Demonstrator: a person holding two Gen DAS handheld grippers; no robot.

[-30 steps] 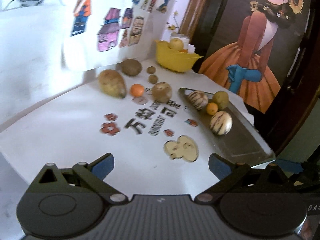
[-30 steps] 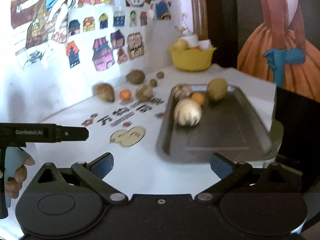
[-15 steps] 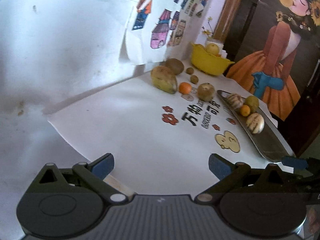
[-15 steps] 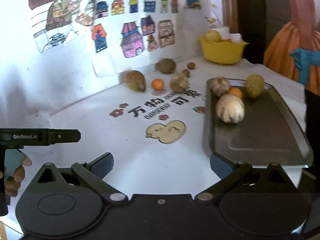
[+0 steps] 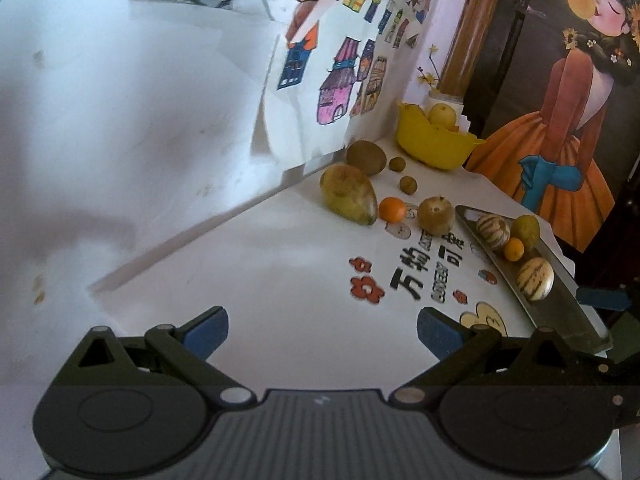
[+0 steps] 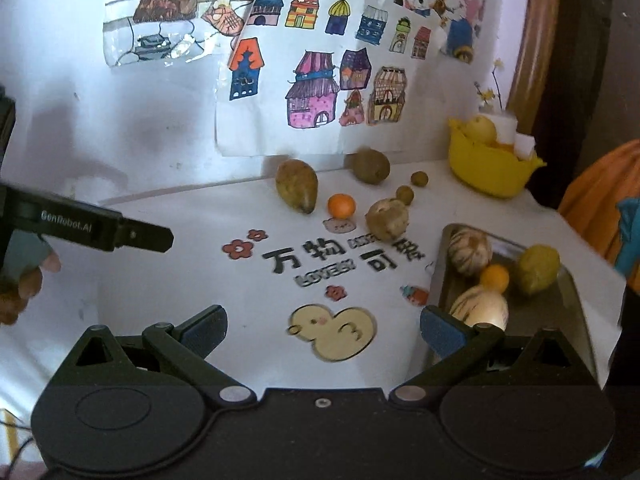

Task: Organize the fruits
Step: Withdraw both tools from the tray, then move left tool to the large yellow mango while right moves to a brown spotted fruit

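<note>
1. The fruits are split: four already lie on the metal tray (image 6: 560, 320) at my right, namely two striped melons (image 6: 469, 251), a small orange (image 6: 495, 277) and a greenish fruit (image 6: 538, 268)
2. Six are loose on the white surface (image 5: 280, 300) toward the back wall: a large mango (image 5: 349, 193), a loose orange (image 5: 392, 209) just beside it, a tan round fruit (image 5: 436, 215) close to the tray's far end, a brown kiwi-like fruit (image 5: 366, 157) and two small brown fruits (image 5: 408, 184)
3. The yellow bowl (image 6: 490, 172) in the far corner holds a pale yellow fruit and some white blocks; I cannot tell whether it counts in the sorting
4. My left gripper (image 5: 322, 326) hovers above the near part of the surface with its fingers spread wide and nothing between them
5. My right gripper (image 6: 323, 326) is likewise released and empty, hanging over the duck print with its right finger above the tray's near corner
6. I judge this a reach between picks, with the tray as the likely collecting place
7. Next I must go forward to a loose fruit, probably the tan one or the loose orange, centre it between the fingers and close gently, as round fruit may roll
</note>
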